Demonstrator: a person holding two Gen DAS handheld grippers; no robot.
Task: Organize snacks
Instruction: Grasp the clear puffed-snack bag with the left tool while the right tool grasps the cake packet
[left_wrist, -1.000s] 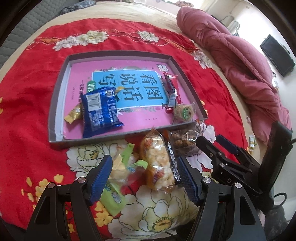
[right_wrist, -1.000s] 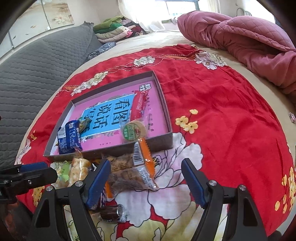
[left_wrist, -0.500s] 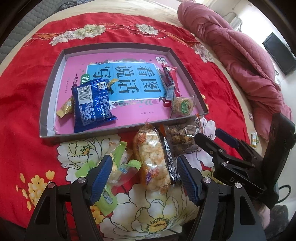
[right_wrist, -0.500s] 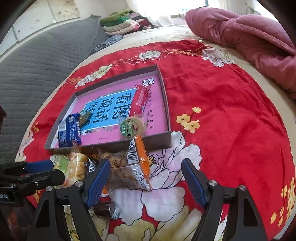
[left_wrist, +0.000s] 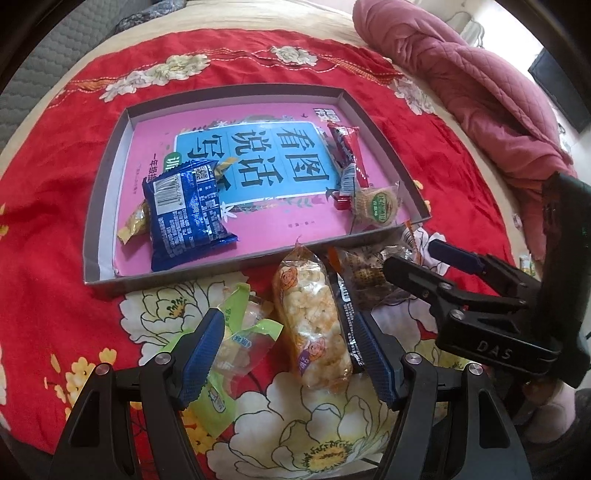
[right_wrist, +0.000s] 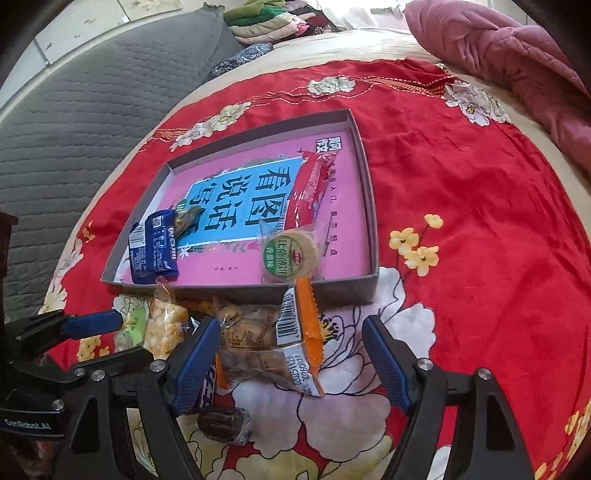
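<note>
Hovering over the loose snacks on the red flowered bedspread (left_wrist: 44, 206), the left gripper (left_wrist: 291, 354) is standing wide with nothing pressed between its blue pads; a puffed rice pack (left_wrist: 314, 325) is lying in the gap, a green-edged packet (left_wrist: 236, 339) is lying under the left pad, and a thin dark bar (left_wrist: 347, 321) is running just inside the right pad; beside it the right gripper (right_wrist: 291, 363) is also gaping wide and gripping nothing, with a clear pack of brown pieces with an orange strip (right_wrist: 273, 347) lying between its fingers and a small dark wrapped sweet (right_wrist: 221, 424) sitting near its left finger, though what is inside is hard to make out; just beyond the loose pile a shallow grey box (left_wrist: 99, 236) is sitting on the bedspread, holding a blue packet (left_wrist: 184, 214), a small gold wrapper (left_wrist: 135, 225), a red bar (left_wrist: 347, 155) and a round biscuit (left_wrist: 378, 205) on its pink printed floor; farther off a pink quilt (left_wrist: 480, 81) is lying bunched at the right.
</note>
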